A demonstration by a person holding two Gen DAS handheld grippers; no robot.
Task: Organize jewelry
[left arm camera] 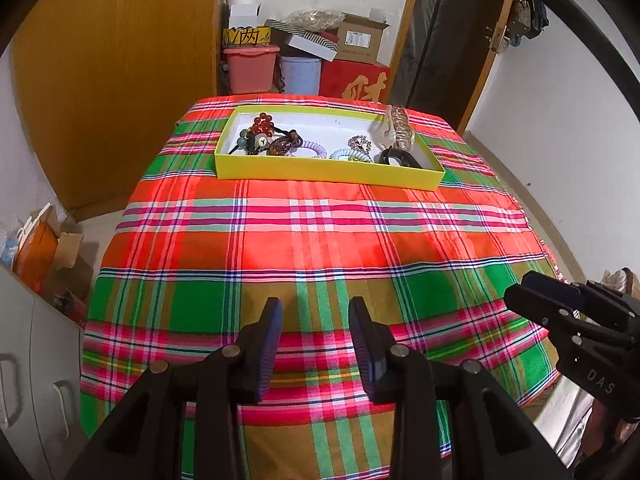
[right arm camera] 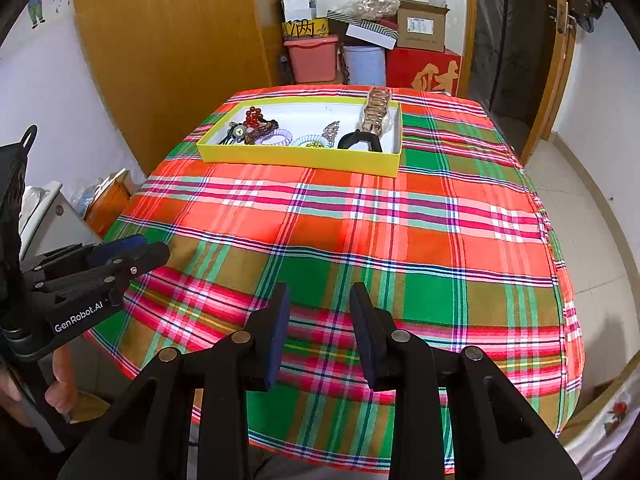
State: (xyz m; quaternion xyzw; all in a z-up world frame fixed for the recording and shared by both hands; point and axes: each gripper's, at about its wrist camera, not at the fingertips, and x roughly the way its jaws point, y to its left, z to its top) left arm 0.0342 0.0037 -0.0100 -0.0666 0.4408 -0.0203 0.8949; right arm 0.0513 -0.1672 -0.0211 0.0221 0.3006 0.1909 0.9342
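A yellow box [left arm camera: 320,171] [right arm camera: 296,159] with a white inside stands at the far side of the plaid-covered table [left arm camera: 312,240] [right arm camera: 360,232]. It holds red beads [left arm camera: 264,121], coiled hair ties [left arm camera: 312,148] [right arm camera: 280,136], a black clip [left arm camera: 400,157] [right arm camera: 358,139] and a large clear hair claw [left arm camera: 400,126] [right arm camera: 376,114] leaning on its right end. My left gripper [left arm camera: 316,308] is open and empty over the near edge; it also shows at the left of the right wrist view [right arm camera: 136,254]. My right gripper [right arm camera: 320,292] is open and empty beside it, and its fingers [left arm camera: 536,292] show in the left wrist view.
A wooden wardrobe [left arm camera: 112,80] stands at the back left. Boxes, a pink bin [left arm camera: 250,68] and a red carton [left arm camera: 354,80] are stacked behind the table. A dark doorway [left arm camera: 448,40] is at the back right. A white cabinet [left arm camera: 32,360] is at the left.
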